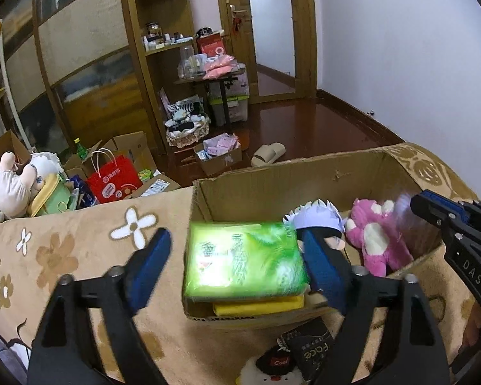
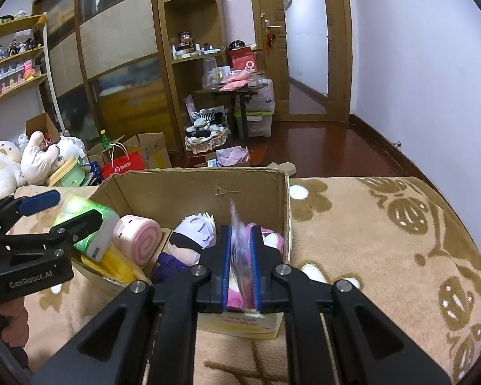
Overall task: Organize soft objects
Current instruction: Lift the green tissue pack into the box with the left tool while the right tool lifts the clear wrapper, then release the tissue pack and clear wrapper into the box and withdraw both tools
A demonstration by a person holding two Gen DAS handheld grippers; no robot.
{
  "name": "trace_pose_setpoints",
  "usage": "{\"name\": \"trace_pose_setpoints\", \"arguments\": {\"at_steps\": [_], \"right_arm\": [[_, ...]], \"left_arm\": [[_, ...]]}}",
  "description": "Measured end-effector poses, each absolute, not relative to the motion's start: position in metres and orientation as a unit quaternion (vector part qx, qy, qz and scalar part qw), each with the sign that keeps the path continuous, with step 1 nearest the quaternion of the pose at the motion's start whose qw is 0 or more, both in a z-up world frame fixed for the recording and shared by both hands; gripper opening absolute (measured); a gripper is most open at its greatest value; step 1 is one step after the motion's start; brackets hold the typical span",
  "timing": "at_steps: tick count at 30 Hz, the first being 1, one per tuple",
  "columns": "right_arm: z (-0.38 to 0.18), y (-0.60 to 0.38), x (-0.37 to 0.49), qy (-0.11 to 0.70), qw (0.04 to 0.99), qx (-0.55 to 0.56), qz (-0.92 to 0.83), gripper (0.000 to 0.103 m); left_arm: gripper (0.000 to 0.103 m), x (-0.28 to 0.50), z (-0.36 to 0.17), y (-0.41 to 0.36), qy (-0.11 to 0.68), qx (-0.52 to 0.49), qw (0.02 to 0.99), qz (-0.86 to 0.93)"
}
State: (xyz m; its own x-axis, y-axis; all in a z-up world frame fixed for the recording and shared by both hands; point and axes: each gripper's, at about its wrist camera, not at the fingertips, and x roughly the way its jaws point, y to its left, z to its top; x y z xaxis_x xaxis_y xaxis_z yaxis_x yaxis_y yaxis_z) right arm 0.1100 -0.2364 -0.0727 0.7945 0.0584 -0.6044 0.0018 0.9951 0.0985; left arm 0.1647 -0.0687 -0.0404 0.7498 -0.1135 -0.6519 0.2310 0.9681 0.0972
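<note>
Over the cardboard box (image 1: 304,179) on the floral blanket (image 1: 80,250), the left gripper (image 1: 237,258) gapes wide around a green tissue pack (image 1: 243,260) — pads clear. Only the right wrist view shows the right gripper (image 2: 240,266) pinching a thin pink packet (image 2: 239,256) by the box's right wall — and a pink roll plush (image 2: 138,235).

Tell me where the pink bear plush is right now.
In the left wrist view, the pink bear plush lies inside the cardboard box, toward its right end, just right of the white-haired doll.
</note>
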Motion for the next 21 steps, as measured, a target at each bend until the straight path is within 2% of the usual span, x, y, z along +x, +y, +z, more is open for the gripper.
{"name": "trace_pose_setpoints", "arguments": {"at_steps": [5, 10, 12, 19, 21], "right_arm": [[-0.073, -0.236, 0.111, 0.322, 0.945, 0.048, 0.018, 0.014], [-0.069, -0.237, 0.105, 0.318, 0.945, 0.067, 0.031, 0.031], [-0.068, -0.236, 0.102, 0.316, 0.946, 0.066, 0.033, 0.035], [-0.064, -0.229, 0.087, 0.317, 0.945, 0.065, 0.042, 0.063], [-0.064, -0.227, 0.082, 0.318, 0.945, 0.064, 0.043, 0.068]], "left_arm": [[0.090, 0.164, -0.040, -0.067, 0.345, 0.085, 0.931, -0.088], [0.091, 0.162, -0.036, -0.063, 0.358, 0.076, 0.927, -0.085], [0.098, 0.157, -0.030, -0.061, 0.353, 0.074, 0.929, -0.084], [0.098, 0.140, -0.023, -0.049, 0.363, 0.070, 0.926, -0.070], [0.099, 0.135, -0.024, -0.041, 0.376, 0.061, 0.922, -0.062]]}}
